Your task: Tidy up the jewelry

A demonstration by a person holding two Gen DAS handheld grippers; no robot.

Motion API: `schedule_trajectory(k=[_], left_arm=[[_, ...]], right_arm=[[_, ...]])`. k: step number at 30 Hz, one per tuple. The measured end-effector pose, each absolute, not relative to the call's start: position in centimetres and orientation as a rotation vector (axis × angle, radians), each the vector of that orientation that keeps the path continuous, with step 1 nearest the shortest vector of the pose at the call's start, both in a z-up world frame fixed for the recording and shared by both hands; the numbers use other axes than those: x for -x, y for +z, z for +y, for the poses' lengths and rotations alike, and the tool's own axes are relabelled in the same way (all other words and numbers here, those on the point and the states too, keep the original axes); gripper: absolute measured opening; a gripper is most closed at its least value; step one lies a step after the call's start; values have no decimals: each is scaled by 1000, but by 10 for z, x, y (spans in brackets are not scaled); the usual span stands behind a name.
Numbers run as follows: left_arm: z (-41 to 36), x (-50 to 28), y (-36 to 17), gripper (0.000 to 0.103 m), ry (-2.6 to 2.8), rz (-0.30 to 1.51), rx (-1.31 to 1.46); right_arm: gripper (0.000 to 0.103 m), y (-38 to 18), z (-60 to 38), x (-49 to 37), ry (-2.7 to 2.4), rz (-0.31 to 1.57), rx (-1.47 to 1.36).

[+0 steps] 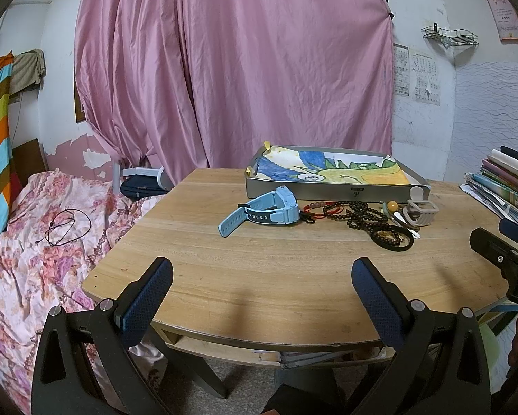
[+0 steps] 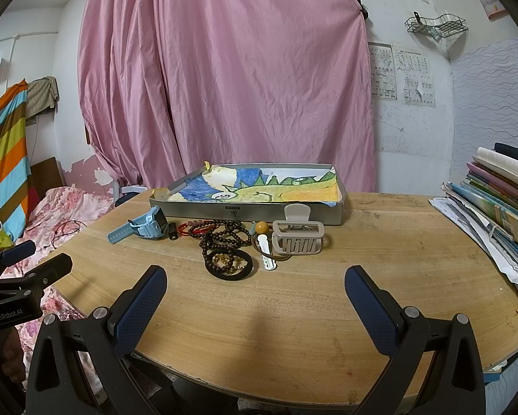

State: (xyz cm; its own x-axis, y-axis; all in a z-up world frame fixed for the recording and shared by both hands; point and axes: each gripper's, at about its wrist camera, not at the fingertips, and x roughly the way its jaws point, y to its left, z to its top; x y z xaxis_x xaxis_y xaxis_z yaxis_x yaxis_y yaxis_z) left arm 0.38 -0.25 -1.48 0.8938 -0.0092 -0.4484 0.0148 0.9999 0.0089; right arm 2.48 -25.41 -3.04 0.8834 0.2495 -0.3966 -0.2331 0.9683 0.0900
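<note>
Both grippers, left gripper [image 1: 262,287] and right gripper [image 2: 255,294], hover open and empty over the near table [image 2: 293,328]. Beyond, left to right: blue watch [image 2: 145,226], bead bracelets [image 2: 224,235], hair claw [image 2: 297,237], before the far tray [image 2: 245,211].

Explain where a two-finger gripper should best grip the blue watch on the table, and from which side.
Probably the free strap of the blue watch: it lies flat, pointing toward the near-left, clear of the beads. Come from above, pinching across its width. The open left gripper sits nearer.

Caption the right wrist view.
Open right gripper faces dark wooden bead strands, beige claw clip and light-blue watch.
</note>
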Motion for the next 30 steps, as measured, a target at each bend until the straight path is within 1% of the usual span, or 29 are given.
schedule_trajectory(k=[30], left_arm=[[-4,-4,-16,101,-18,472,-14]], right_arm=[[103,-33,-255,-28,251,426,-42]])
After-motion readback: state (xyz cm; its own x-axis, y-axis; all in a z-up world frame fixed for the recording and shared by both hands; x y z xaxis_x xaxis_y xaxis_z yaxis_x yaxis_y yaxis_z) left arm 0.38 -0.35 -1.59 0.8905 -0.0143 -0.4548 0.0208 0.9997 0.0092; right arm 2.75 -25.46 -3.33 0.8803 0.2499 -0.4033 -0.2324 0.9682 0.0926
